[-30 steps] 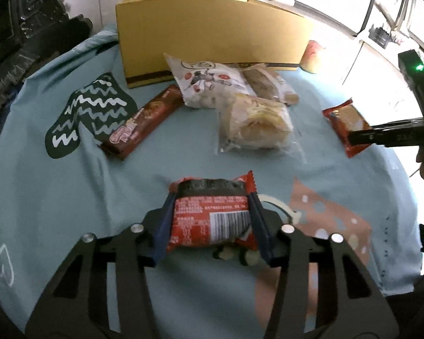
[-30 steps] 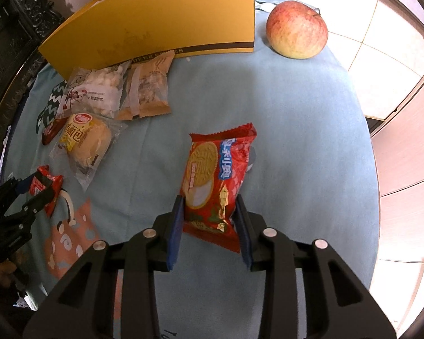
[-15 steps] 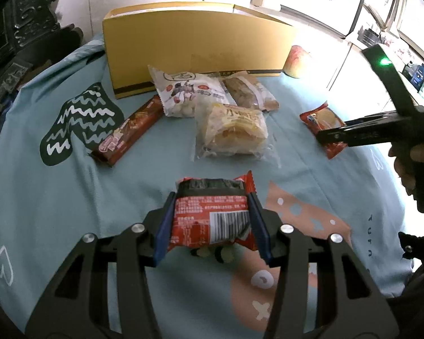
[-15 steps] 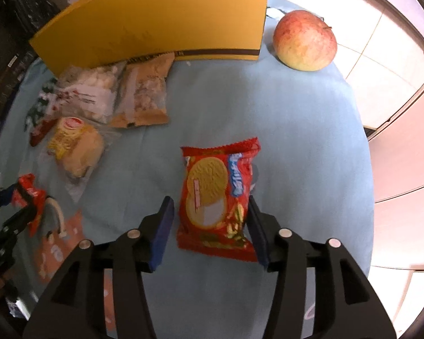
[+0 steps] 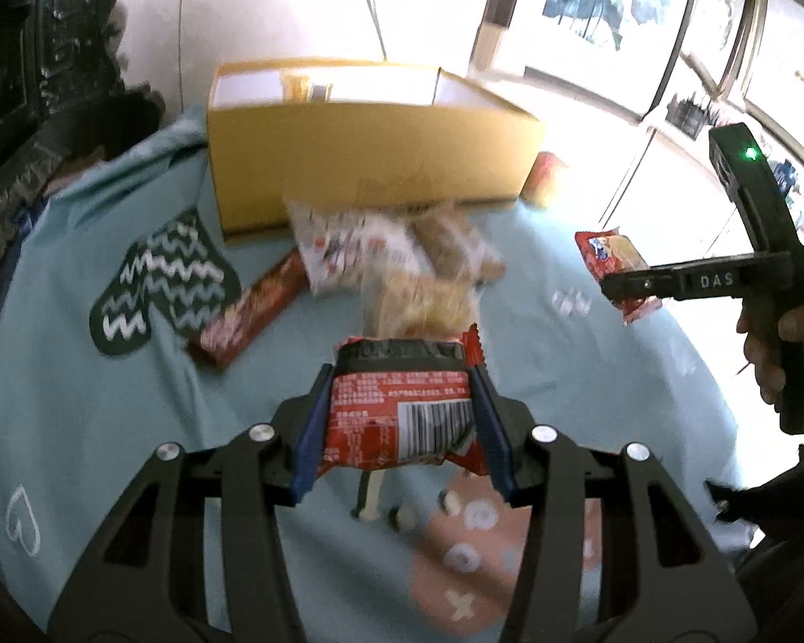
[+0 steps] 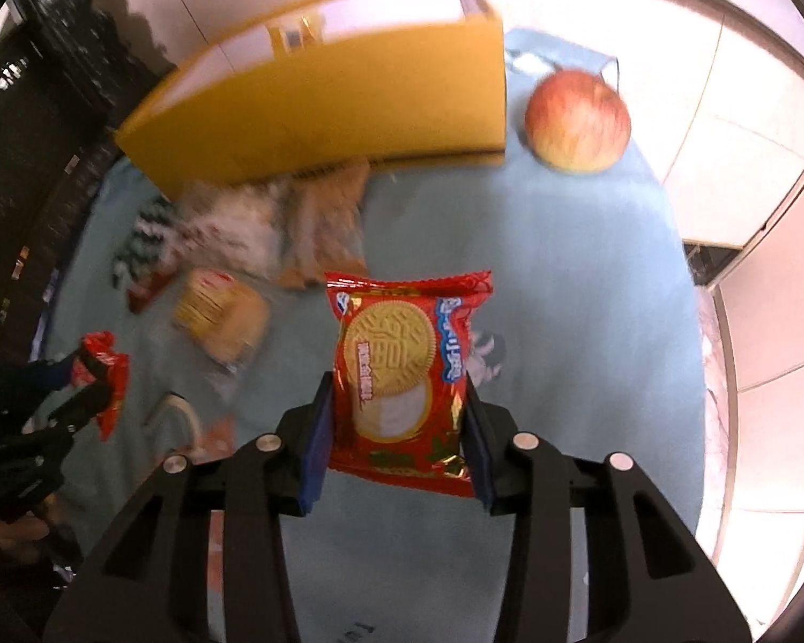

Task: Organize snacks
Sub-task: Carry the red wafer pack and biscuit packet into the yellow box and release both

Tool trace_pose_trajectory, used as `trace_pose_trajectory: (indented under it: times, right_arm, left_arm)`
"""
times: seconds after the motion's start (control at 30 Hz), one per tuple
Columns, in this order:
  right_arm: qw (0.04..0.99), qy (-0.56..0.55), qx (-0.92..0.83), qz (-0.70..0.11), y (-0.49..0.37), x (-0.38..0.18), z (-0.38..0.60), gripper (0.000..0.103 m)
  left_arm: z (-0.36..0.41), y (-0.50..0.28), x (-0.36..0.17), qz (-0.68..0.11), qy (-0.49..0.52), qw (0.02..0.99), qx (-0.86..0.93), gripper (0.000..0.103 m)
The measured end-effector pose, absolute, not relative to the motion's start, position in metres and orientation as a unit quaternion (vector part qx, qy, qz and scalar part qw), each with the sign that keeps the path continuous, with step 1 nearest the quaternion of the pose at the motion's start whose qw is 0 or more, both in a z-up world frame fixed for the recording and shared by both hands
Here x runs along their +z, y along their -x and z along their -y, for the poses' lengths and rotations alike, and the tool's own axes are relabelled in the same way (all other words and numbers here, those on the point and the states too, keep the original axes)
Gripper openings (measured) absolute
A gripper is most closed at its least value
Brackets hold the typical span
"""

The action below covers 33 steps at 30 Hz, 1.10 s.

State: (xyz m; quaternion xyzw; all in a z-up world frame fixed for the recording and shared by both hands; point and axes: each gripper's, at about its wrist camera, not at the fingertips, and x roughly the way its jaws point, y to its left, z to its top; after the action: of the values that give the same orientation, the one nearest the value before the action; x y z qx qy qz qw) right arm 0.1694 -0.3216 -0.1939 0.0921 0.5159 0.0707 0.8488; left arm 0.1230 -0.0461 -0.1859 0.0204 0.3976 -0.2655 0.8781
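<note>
Both packets, which lay on the tablecloth [image 5: 107, 418] a second ago, are now lifted clear of it, and the open top of the yellow box [image 5: 370, 161], formerly hidden behind its front wall, is visible at 12 o'clock in both views. Judged from this, the pick-up step is complete and the carry toward the box is under way. The left gripper [image 5: 399, 428] holds the red barcode packet [image 5: 402, 412] across its width, blue pads pressed into both side edges. The right gripper [image 6: 396, 439] has its jaws closing on the red biscuit packet [image 6: 402, 369], which sits between the pads with both pads against its sides; a half second ago those pads stood apart from it. The right gripper also appears in the left wrist view at 3 o'clock, packet raised. Both packets are glossy crinkled foil film, pillow-shaped with crimped ends, and will probably deform under pressure. The box is smooth rigid card with white inner walls. Loose snacks [image 5: 396, 262] remain just in front of the box: clear and white film bags, blurred, plus a long brown bar [image 5: 257, 311] at 10 o'clock. A round, smooth apple [image 6: 578, 123] rests at 1 o'clock in the right wrist view, beside the box corner. The cloth is soft, matte, printed fabric.
</note>
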Motion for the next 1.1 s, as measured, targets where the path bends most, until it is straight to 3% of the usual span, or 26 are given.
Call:
trace_pose_trajectory:
  times: [0.53, 0.9, 0.93, 0.97, 1.0, 1.03, 1.1]
  right_arm:
    - [0.914, -0.063, 0.119, -0.382, -0.223, -0.03, 0.307, 0.043]
    - [0.93, -0.05, 0.109, -0.347, -0.307, 0.006, 0.311, 0.043]
    - [0.932, -0.056, 0.11, -0.341, -0.317, 0.006, 0.311, 0.043]
    - [0.933, -0.058, 0.11, -0.336, -0.326, 0.006, 0.311, 0.045]
    - [0.934, -0.051, 0.102, -0.338, -0.339, 0.003, 0.31, 0.05]
    - [0.934, -0.044, 0.088, -0.344, -0.346, -0.001, 0.309, 0.069]
    - [0.932, -0.037, 0.068, -0.355, -0.359, -0.009, 0.311, 0.072]
  left_arm:
    - [0.063, -0.19, -0.073, -0.313, 0.025, 0.919, -0.24, 0.05]
    - [0.095, -0.294, -0.025, -0.298, 0.007, 0.931, -0.211, 0.051]
    - [0.098, -0.304, -0.023, -0.297, 0.003, 0.933, -0.205, 0.052]
    - [0.101, -0.314, -0.021, -0.296, 0.002, 0.935, -0.196, 0.061]
    - [0.103, -0.327, -0.022, -0.296, 0.001, 0.938, -0.182, 0.075]
    - [0.105, -0.34, -0.025, -0.302, 0.001, 0.938, -0.169, 0.101]
    - [0.105, -0.357, -0.033, -0.322, -0.006, 0.936, -0.14, 0.101]
